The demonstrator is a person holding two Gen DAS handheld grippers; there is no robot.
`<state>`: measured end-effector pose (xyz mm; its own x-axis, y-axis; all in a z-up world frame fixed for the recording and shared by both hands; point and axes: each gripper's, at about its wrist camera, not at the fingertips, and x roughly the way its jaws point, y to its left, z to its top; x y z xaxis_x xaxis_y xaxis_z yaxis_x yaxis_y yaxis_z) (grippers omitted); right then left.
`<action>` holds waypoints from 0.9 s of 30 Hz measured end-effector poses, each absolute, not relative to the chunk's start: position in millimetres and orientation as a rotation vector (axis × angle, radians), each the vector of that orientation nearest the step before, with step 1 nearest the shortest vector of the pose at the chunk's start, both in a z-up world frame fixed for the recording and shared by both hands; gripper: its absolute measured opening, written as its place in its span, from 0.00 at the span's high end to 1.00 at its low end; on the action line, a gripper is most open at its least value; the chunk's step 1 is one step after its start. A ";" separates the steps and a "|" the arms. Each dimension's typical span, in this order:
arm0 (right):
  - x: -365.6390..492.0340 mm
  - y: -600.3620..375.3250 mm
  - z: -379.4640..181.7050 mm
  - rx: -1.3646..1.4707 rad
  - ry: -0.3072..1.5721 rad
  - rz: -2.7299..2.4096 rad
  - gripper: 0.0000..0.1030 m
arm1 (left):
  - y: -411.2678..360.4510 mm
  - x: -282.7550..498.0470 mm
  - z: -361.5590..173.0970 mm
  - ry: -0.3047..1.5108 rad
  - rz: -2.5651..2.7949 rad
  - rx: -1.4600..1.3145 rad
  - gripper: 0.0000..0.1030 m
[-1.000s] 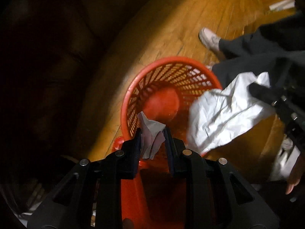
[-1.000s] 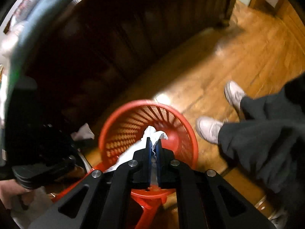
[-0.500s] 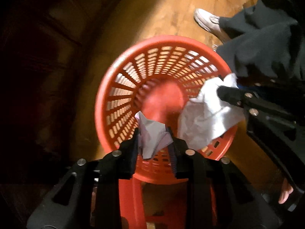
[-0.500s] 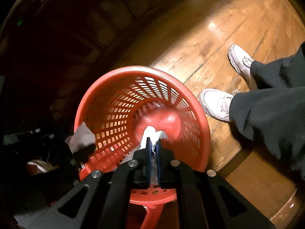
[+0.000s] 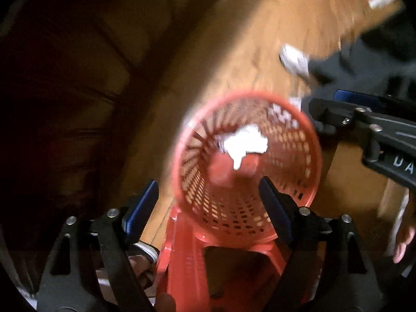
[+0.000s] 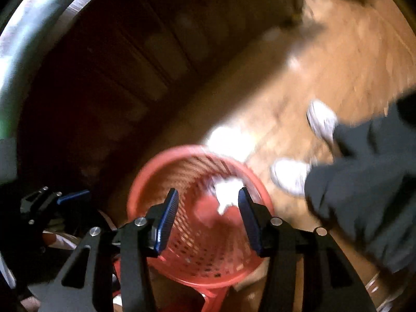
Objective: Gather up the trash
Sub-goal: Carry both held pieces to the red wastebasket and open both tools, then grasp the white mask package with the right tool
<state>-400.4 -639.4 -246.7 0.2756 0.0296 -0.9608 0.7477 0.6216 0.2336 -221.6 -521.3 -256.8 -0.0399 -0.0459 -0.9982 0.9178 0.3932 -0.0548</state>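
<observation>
- Left gripper (image 5: pixel 208 200): jaws spread wide, just been opening, nothing between the pads. Points down over the red basket (image 5: pixel 309 161).
- Right gripper (image 6: pixel 208 205): jaws apart, also just been opening, empty. Pads frame the basket mouth from above; seen from the left wrist view it sits at the basket's right rim.
- Crumpled white paper (image 5: pixel 245 143): inside the basket, low down near the bottom. Blurred, so I can't tell whether it has landed. Can't tell if it is one wad or two lumped together.
- Same paper shows between the right pads in the right wrist view (image 6: pixel 228 189), but far below them, not touching.
- Basket sits on a red plastic stool (image 5: pixel 182 265), on the wood floor (image 5: pixel 234 39). Person's white shoes (image 6: pixel 288 179) and dark trousers are near the basket on the right.
- Step in hand, my read: the drop is done, next is pulling both grippers away for more trash.
- Risk: basket is light and perched on the stool; a finger catching the rim on the way out could tip it and spill the paper.
- Risk: both grippers crowd the same mouth; they could knock each other if lifted carelessly.
- Risk: heavy motion blur, so rim position is hard to judge.
- White patch on the floor beyond the basket (image 6: pixel 228 140): glare or paper, can't tell.
</observation>
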 end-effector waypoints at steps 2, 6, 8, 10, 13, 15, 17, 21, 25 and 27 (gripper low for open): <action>-381.7 -640.3 -210.6 0.731 1.159 -0.525 0.52 | -513.4 -204.7 -219.9 1.343 -0.943 0.781 0.21; -320.0 -624.1 -114.0 0.585 1.013 -0.413 0.50 | -477.2 -169.6 -133.0 1.203 -0.882 0.653 0.17; -289.5 -609.8 -74.6 0.527 0.945 -0.349 0.44 | -444.9 -147.0 -89.1 1.141 -0.834 0.566 0.15; -251.3 -585.0 -35.8 0.440 0.883 -0.274 0.42 | -412.9 -123.5 -56.2 1.086 -0.777 0.495 0.15; -185.3 -536.4 6.6 0.331 0.818 -0.137 0.42 | -347.8 -79.1 -12.9 0.997 -0.638 0.372 0.15; -148.6 -509.0 19.0 0.289 0.794 -0.065 0.42 | -314.1 -56.2 1.1 0.964 -0.555 0.314 0.15; -113.7 -482.3 24.9 0.261 0.784 -0.003 0.42 | -271.5 -29.3 15.5 0.943 -0.459 0.246 0.15; -39.6 -418.9 27.1 0.217 0.782 0.123 0.42 | -192.5 6.6 24.2 0.904 -0.313 0.127 0.13; 29.2 -369.6 8.9 0.219 0.819 0.226 0.42 | -131.9 39.4 11.1 0.917 -0.225 0.049 0.13; 60.7 -347.5 -12.1 0.222 0.852 0.265 0.42 | -106.0 48.9 -5.9 0.939 -0.187 0.019 0.13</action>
